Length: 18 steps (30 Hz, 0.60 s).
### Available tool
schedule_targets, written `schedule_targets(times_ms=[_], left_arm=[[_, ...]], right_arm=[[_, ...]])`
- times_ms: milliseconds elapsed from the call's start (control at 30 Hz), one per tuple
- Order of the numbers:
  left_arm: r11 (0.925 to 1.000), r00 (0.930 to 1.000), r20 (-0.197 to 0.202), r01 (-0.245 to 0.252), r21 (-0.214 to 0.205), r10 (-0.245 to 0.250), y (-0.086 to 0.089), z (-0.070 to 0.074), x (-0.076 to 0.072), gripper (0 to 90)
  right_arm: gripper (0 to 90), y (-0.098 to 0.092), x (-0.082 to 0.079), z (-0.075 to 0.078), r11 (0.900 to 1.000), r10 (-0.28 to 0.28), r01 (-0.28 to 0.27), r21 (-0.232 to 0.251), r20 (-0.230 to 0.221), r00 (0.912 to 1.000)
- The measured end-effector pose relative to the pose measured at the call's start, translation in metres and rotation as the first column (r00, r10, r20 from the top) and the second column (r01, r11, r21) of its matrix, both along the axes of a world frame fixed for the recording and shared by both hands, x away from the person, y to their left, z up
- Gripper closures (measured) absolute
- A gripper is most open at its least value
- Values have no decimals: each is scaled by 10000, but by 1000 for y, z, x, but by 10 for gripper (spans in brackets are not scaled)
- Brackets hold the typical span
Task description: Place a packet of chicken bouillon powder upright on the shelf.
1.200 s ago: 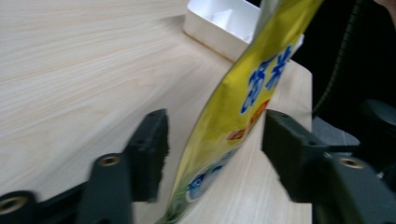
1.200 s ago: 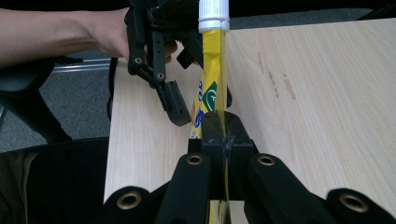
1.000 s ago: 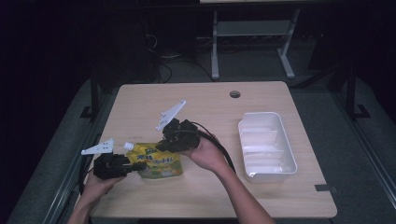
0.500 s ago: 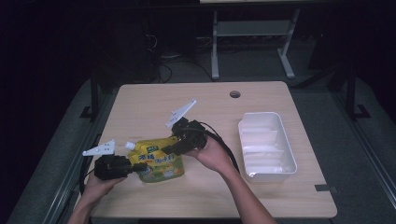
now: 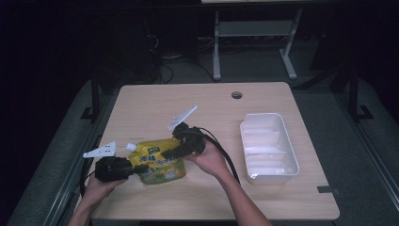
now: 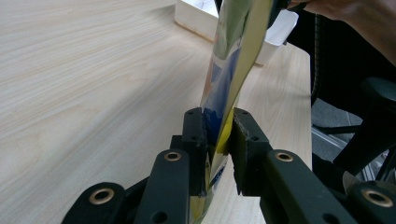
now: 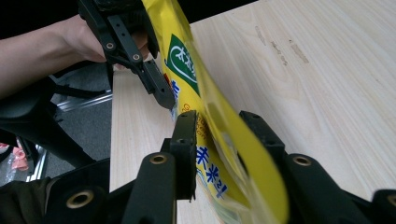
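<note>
While the yellow and green spouted foil pouch (image 5: 159, 162) lay low over the near left part of the pale wooden worktop (image 5: 221, 113), both claws were engaged with it from opposite ends. The left claw (image 5: 134, 168), seen at the pouch's left edge in the high view, was clamped tight on that edge; in the left gripper view its two black jaws pressed flat against the pouch (image 6: 224, 116), which rose edge-on between them and ran away toward the far hand. The right claw (image 5: 173, 153) sat at the pouch's upper right edge, under a grey three-cornered plate (image 5: 182, 117). Its jaws had just been closing; in the right gripper view the pouch (image 7: 219, 135) passed between them, lying against the right jaw, while a narrow gap showed beside the left jaw, so a firm grip could not be confirmed. The same view showed the left claw (image 7: 161, 95) holding the pouch's far end, with the person's left hand (image 7: 84, 39) behind it.

The pouch's white screw cap (image 5: 130, 147) pointed toward the left side of the worktop. A white rectangular plastic tray (image 5: 269, 146) stood on the right side of the worktop, well apart from the pouch and from both claws. The person's right hand (image 5: 209, 160) gripped the right tool from the near side, its black cable (image 5: 226, 155) looping beside the wrist
</note>
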<state>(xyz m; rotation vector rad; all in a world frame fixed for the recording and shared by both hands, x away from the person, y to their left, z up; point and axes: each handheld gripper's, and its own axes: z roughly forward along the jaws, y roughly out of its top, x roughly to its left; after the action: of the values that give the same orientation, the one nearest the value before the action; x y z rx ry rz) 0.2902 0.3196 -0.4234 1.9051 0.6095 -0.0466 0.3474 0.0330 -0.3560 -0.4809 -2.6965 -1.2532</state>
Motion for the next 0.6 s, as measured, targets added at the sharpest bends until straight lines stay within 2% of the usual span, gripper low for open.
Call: schedule_targets(times_ms=[133,400,433,600], left_arm=[[10000,10000,17,21,20,-21,0,0,0,766],[10000,10000,31,-28,32,28,0,0,0,756],[10000,10000,32,-47,30,46,0,0,0,734],[9999,9999,4,-105,7,105,1,0,0,680]], right_arm=[[734,1,0,0,9998,22,-22,200,7,10000],[822,2,-1,0,9995,241,-242,198,64,9997],[861,2,-2,0,9991,408,-410,148,95,9991],[881,3,-3,1,9984,549,-551,107,143,9984]])
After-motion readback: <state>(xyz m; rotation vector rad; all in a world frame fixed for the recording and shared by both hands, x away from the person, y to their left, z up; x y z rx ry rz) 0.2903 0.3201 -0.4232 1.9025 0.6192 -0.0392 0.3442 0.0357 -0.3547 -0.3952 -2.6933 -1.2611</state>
